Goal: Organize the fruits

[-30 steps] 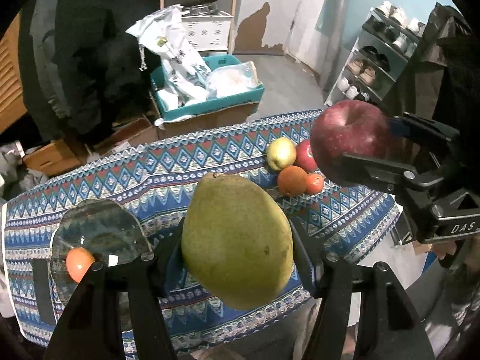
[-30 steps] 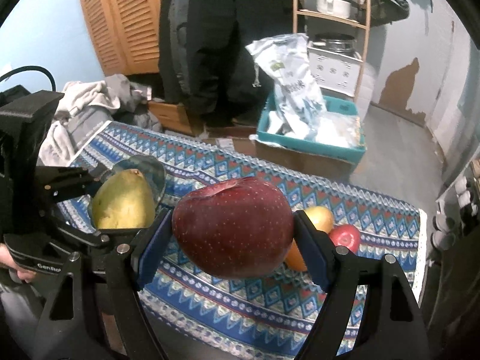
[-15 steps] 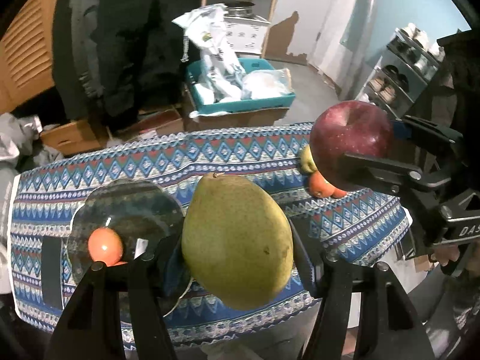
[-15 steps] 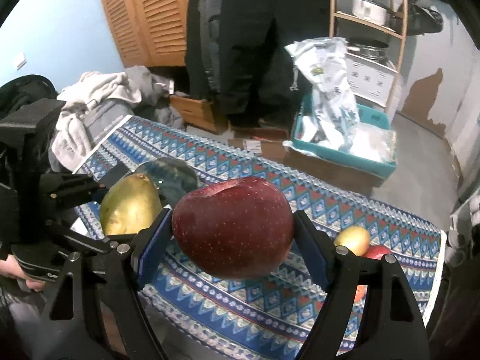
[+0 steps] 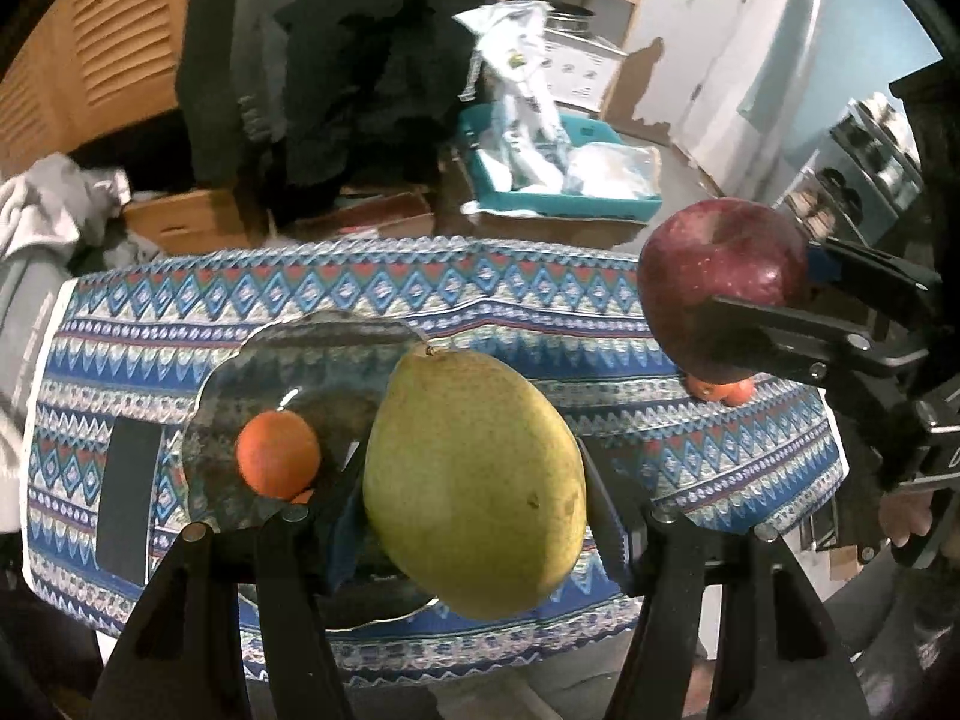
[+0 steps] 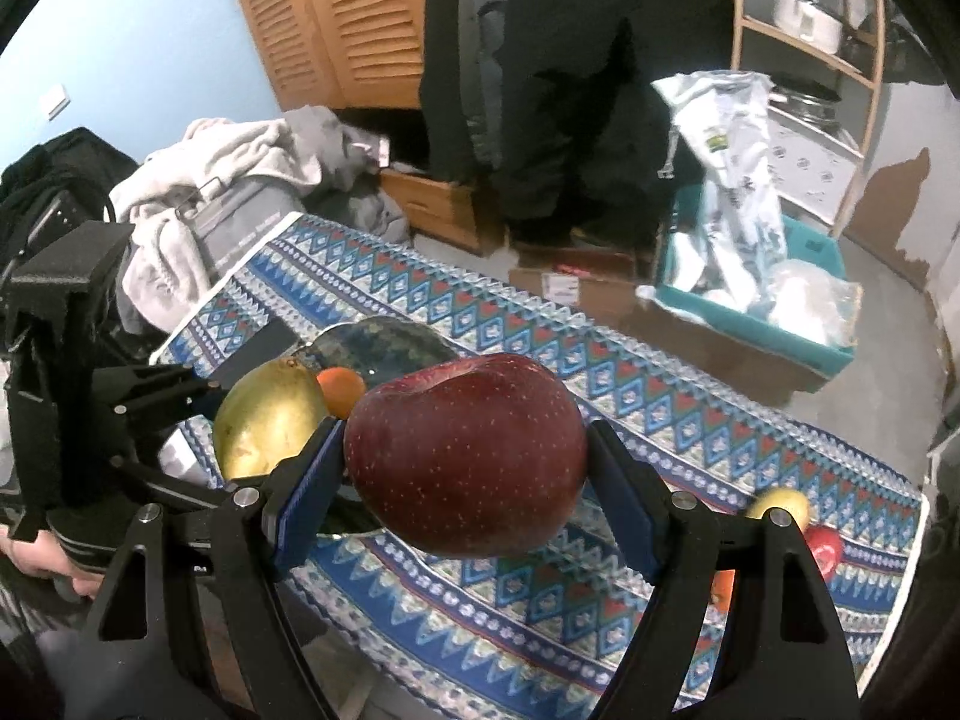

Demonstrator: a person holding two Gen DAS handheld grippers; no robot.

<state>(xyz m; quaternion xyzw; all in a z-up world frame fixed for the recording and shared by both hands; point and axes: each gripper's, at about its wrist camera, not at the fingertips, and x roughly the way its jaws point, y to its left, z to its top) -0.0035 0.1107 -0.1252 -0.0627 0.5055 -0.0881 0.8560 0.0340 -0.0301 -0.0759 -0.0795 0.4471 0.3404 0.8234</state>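
Note:
My left gripper (image 5: 474, 498) is shut on a green pear (image 5: 474, 480), held above the near side of a clear glass plate (image 5: 312, 360). An orange (image 5: 277, 461) lies on that plate. My right gripper (image 6: 465, 462) is shut on a dark red apple (image 6: 465, 453), which also shows at the right of the left wrist view as the apple (image 5: 720, 282). In the right wrist view the pear (image 6: 270, 426) hangs to the left, over the plate (image 6: 384, 342). A yellow fruit (image 6: 780, 504), a red fruit (image 6: 825, 546) and an orange one (image 6: 723, 588) lie at the table's right end.
The table wears a blue patterned cloth (image 5: 420, 300). A dark flat rectangle (image 5: 126, 492) lies left of the plate. Behind the table are cardboard boxes (image 5: 180, 222), a teal crate with bags (image 5: 564, 180), hanging dark clothes (image 6: 540, 60) and a wooden shelf (image 6: 810, 48).
Both grippers have travelled leftward along the table with their fruit. The plate and its orange have slid toward the middle of the left wrist view; the loose fruits have dropped to the right edge.

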